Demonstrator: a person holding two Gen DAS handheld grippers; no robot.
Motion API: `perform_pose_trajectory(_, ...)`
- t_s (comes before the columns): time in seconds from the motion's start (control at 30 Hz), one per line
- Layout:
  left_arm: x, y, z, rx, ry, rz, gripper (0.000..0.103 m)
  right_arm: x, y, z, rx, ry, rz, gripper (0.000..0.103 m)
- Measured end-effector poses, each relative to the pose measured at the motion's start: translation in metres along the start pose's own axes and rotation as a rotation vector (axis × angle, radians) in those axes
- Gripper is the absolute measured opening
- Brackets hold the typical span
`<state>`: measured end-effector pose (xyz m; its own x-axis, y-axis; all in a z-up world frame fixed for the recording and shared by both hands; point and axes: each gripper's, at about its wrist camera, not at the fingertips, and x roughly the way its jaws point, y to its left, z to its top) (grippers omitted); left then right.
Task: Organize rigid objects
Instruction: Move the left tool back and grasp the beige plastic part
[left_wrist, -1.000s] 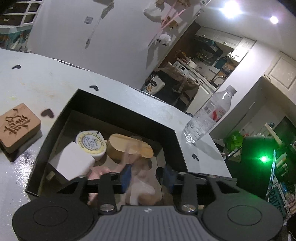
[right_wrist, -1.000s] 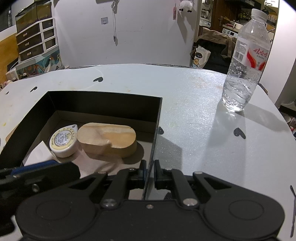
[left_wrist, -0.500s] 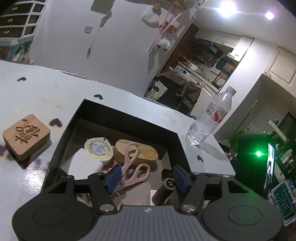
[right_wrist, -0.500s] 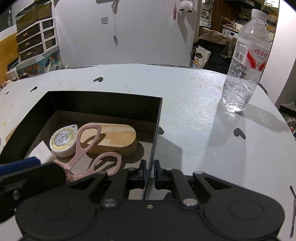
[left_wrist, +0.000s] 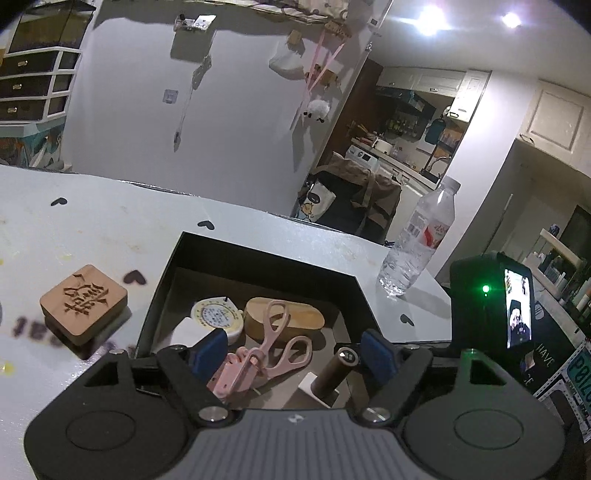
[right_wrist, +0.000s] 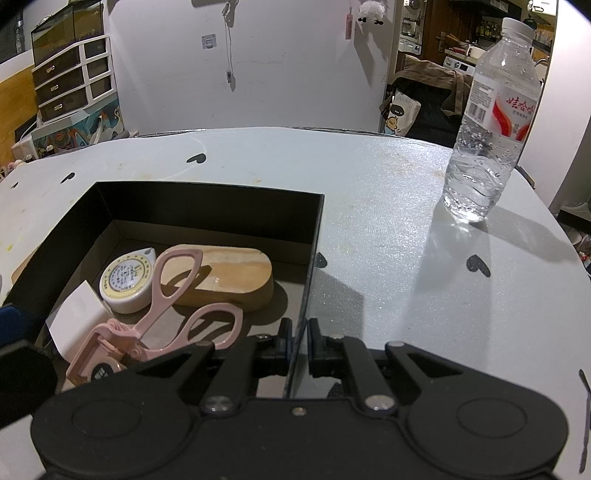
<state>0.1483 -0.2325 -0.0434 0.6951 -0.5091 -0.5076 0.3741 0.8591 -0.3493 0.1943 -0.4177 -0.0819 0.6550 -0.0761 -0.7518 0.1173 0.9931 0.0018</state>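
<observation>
Far left on the bench (left_wrist: 229, 251): carved wooden block (left_wrist: 84, 303), not yet boxed, likely next; calls for swinging the left gripper (left_wrist: 291, 350) over it. Left fingers (left_wrist: 208, 349) opening wide, gripping nothing, above pink eyelash curler (left_wrist: 266, 350) lying in the black box (right_wrist: 207, 210). Right gripper (right_wrist: 298, 341) fingers together, clamped on the box wall.

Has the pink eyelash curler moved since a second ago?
Yes. The pink eyelash curler has dropped from the left tool, whose jaws are opening, and now lies in the black box, one handle loop over the wooden block.
</observation>
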Motion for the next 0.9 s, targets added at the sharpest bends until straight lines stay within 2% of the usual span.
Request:
perform_pose_trajectory(0.17,0.000,0.003,0.002,0.000,-0.011,0.008,0.080,0.000,0.000,0.000,0.000,0.000,0.000,0.008)
perform_pose_trajectory(0.33,0.003,0.001,0.004,0.017,0.008,-0.031,0.080,0.000,0.000,0.000,0.000,0.000,0.001,0.008)
perform_pose_trajectory(0.43,0.002,0.001,0.001,0.028,0.007,-0.023,0.080,0.000,0.000,0.000,0.000,0.000,0.001,0.008)
perform_pose_trajectory(0.53,-0.004,0.005,0.001,0.029,-0.007,0.009,0.082,0.000,0.001,0.000,0.001,0.000,0.002,0.008)
perform_pose_trajectory(0.6,-0.012,0.009,0.001,0.035,-0.027,0.023,0.095,0.000,0.001,0.000,0.001,0.000,0.002,0.008)
perform_pose_trajectory(0.63,-0.016,0.010,0.001,0.041,-0.039,0.031,0.096,0.000,0.001,0.000,0.001,0.000,0.003,0.008)
perform_pose_trajectory(0.9,-0.051,0.031,0.000,0.124,-0.097,0.181,0.103,0.000,0.001,0.000,0.000,0.000,0.002,0.008)
